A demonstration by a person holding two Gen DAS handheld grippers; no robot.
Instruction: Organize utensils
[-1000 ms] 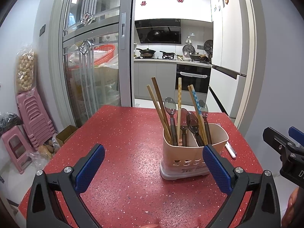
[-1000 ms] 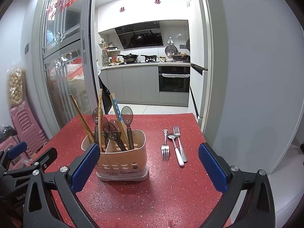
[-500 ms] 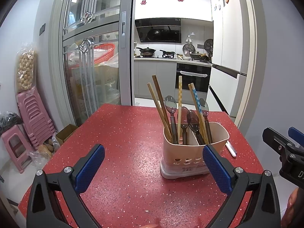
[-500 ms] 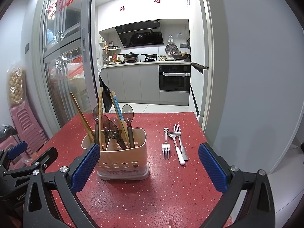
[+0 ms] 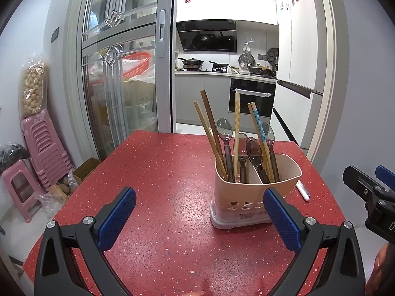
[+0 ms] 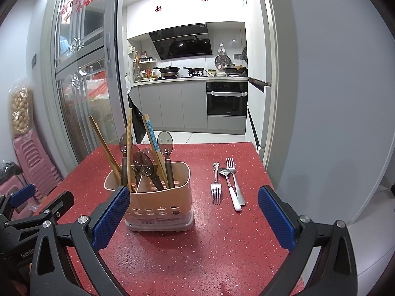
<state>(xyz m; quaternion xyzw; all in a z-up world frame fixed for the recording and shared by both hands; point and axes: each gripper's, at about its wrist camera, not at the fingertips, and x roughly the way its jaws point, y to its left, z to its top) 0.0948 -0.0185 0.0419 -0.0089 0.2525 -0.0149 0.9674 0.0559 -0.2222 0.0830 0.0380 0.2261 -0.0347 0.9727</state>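
Left wrist view: the left gripper (image 5: 197,212) hovers low over the red speckled tabletop (image 5: 158,172), level and pointing toward the kitchen, its blue-padded fingers (image 5: 116,215) spread wide with nothing between them. Just ahead of its right finger stands the beige plastic utensil caddy (image 5: 256,197), holding wooden chopsticks (image 5: 209,128) and dark-handled spoons (image 5: 224,138) upright or leaning. At the right edge, the right gripper (image 5: 365,185) shows only in part.

Right wrist view: the right gripper (image 6: 195,212) is held level above the near table edge, fingers (image 6: 276,219) far apart and gripping nothing. The caddy (image 6: 158,197) sits just beyond its left finger. Right of the caddy, flat on the table, lie two steel forks (image 6: 216,185) and a white-handled spoon (image 6: 230,187) side by side, between the fingertips' lines.
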